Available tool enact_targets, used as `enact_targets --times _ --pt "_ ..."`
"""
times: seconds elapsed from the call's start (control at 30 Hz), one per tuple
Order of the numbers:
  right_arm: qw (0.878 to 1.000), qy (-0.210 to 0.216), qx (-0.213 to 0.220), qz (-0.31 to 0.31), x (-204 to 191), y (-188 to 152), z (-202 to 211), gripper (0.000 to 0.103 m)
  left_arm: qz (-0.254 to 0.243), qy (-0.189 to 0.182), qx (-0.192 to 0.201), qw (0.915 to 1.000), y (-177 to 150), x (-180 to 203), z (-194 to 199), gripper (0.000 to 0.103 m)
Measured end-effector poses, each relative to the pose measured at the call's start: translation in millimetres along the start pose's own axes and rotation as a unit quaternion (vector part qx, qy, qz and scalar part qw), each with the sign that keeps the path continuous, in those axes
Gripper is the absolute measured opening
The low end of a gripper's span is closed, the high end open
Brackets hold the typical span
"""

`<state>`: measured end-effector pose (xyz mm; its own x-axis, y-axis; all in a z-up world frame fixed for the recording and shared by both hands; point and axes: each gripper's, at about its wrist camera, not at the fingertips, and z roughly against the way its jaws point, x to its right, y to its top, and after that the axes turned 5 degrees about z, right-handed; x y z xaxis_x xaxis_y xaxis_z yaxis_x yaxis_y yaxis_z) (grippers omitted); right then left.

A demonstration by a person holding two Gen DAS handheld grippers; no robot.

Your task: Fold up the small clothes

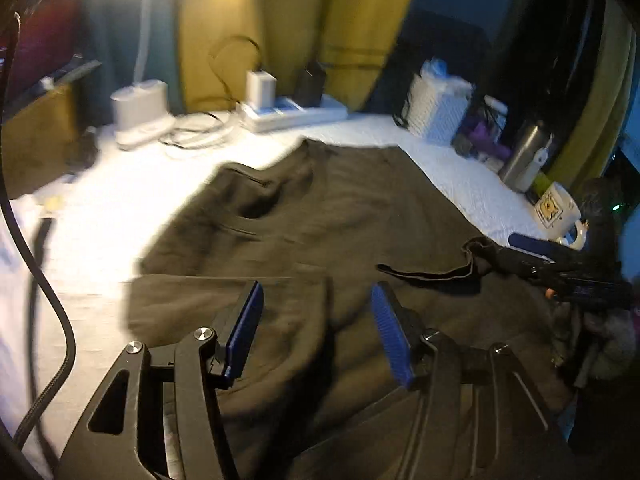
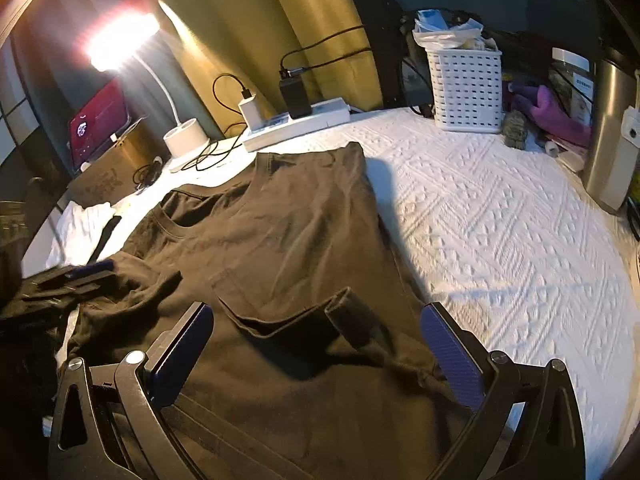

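Note:
A dark brown T-shirt lies spread on the white textured table cover, neck toward the far left, one sleeve folded over its near part. My right gripper is open just above the shirt's near right part, straddling that sleeve. My left gripper is open and empty over the shirt. The right gripper shows in the left wrist view at the right edge. The left gripper shows blurred in the right wrist view at the left.
At the back stand a lit desk lamp, a power strip with chargers, and a white basket. A steel flask and a mug stand at the right. White cloth lies at the left.

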<state>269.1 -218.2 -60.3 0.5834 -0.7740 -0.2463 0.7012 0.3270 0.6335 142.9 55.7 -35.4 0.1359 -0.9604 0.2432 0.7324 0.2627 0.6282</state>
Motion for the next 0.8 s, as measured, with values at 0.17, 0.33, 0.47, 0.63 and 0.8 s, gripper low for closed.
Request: enact_targets --times 0.17,0.33,0.47,0.63,0.8 --pt "1.0 -0.005 -0.008 -0.001 -4 0 -8 0.103 0.012 0.044 0.001 0.9989 -13 -47 27 0.057" --pt "1.0 0.0 -0.011 0.002 -19 9 -19 0.103 0.05 0.03 -0.051 0.997 -36 -79 14 0.057" --pt "1.0 0.002 -0.017 0.019 -36 11 -25 0.103 0.054 -0.027 -0.05 0.9969 -45 -72 15 0.056" --pt "0.999 -0.004 -0.023 0.023 -44 6 -24 0.103 0.017 -0.029 -0.034 0.9989 -50 -55 23 0.034" --pt "1.0 -0.015 -0.025 0.011 -40 0 -21 0.103 -0.006 -0.03 -0.018 0.9994 -53 -43 28 0.011"
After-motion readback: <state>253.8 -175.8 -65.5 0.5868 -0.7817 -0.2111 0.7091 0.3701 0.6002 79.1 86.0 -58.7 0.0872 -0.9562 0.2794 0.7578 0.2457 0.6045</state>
